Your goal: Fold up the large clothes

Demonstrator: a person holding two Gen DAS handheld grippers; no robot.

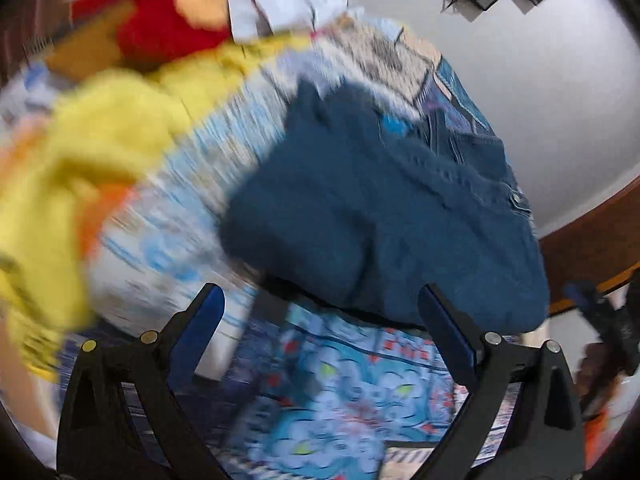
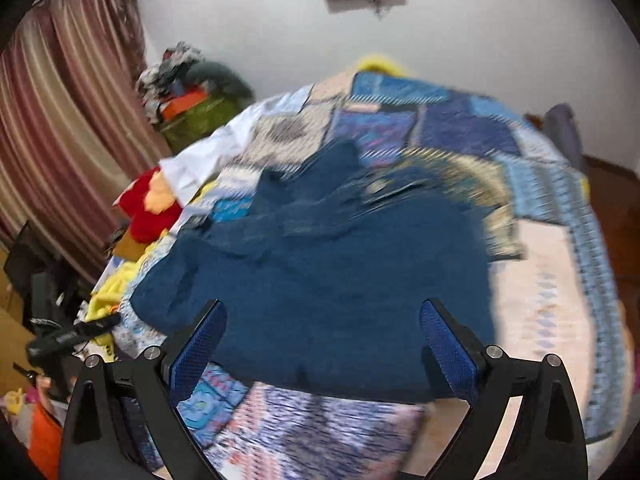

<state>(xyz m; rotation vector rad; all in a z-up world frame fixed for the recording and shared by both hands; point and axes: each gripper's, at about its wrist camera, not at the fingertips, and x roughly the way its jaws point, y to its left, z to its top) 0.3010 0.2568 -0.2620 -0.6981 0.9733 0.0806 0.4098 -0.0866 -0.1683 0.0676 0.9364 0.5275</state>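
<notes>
A large dark blue denim garment (image 1: 384, 216) lies partly folded on a bed with a patchwork cover (image 1: 352, 392). It also shows in the right wrist view (image 2: 328, 280), spread across the middle of the bed. My left gripper (image 1: 320, 308) is open and empty, hovering at the garment's near edge. My right gripper (image 2: 322, 320) is open and empty, with its fingers above the garment's near hem. The other gripper shows small at the right edge of the left wrist view (image 1: 608, 320) and at the left edge of the right wrist view (image 2: 68, 336). Both views are motion-blurred.
Yellow cloth (image 1: 80, 168) and a red plush item (image 1: 160, 20) lie on the bed's left side. A white garment (image 2: 208, 156) lies beyond them. A clothes pile (image 2: 192, 96) stands by striped curtains (image 2: 60, 120). Wooden floor (image 2: 616, 208) lies to the right of the bed.
</notes>
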